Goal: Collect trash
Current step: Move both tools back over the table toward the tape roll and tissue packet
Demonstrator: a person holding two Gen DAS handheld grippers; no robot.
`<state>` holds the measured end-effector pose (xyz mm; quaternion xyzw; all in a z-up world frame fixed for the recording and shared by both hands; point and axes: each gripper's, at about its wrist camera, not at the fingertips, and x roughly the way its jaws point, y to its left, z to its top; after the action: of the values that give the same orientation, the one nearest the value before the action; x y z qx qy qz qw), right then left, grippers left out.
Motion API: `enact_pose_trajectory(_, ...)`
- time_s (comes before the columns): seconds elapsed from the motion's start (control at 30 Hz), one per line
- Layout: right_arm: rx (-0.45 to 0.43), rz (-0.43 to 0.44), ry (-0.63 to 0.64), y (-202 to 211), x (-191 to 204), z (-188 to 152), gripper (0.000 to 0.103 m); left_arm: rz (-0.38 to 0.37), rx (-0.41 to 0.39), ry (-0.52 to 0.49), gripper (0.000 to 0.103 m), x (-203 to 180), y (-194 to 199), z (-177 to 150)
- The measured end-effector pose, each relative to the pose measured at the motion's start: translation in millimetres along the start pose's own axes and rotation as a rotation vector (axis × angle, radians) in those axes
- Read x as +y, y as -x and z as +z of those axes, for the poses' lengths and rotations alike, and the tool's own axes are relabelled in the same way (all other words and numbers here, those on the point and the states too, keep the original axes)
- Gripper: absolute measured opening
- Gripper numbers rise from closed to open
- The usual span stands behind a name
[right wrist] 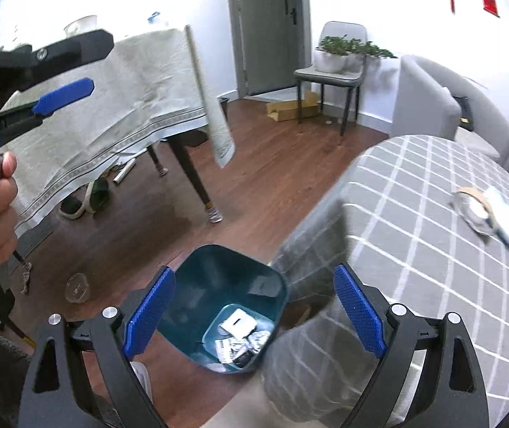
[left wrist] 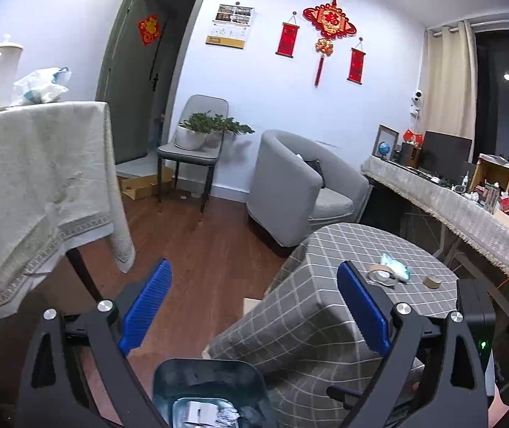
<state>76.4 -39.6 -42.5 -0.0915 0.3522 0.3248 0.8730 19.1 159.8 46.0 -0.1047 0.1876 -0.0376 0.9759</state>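
Round table with grey checked cloth (right wrist: 433, 235) carries the remaining trash: a flattened tape roll (left wrist: 379, 274) touching a crumpled blue-white wrapper (left wrist: 397, 267), small brown roll (left wrist: 433, 280) near them, presumably left there for pickup. Teal bin (right wrist: 226, 285) stands upright on the floor just beside the table edge, mouth up, paper scraps at bottom, likely so items drop straight in. Both grippers spread and empty: right gripper (right wrist: 254, 306) hovers over the bin, left gripper (left wrist: 254, 303) points toward the table; wrapper's long axis is unclear through blur
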Motion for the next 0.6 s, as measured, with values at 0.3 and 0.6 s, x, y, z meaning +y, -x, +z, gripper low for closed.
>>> enact_pose_trajectory(0.3,-0.026,-0.053,-0.048,20.6,-38.8,-7.6,0.091,-0.033,0.028,-0.040,0.096,-33.6,-19.6,-6.8)
enact_pose_trajectory(0.6,-0.040,-0.128,-0.104,34.3,-80.7,-12.7,0.093,-0.077,0.059,-0.059,0.096,-61.7,-40.8,-11.4)
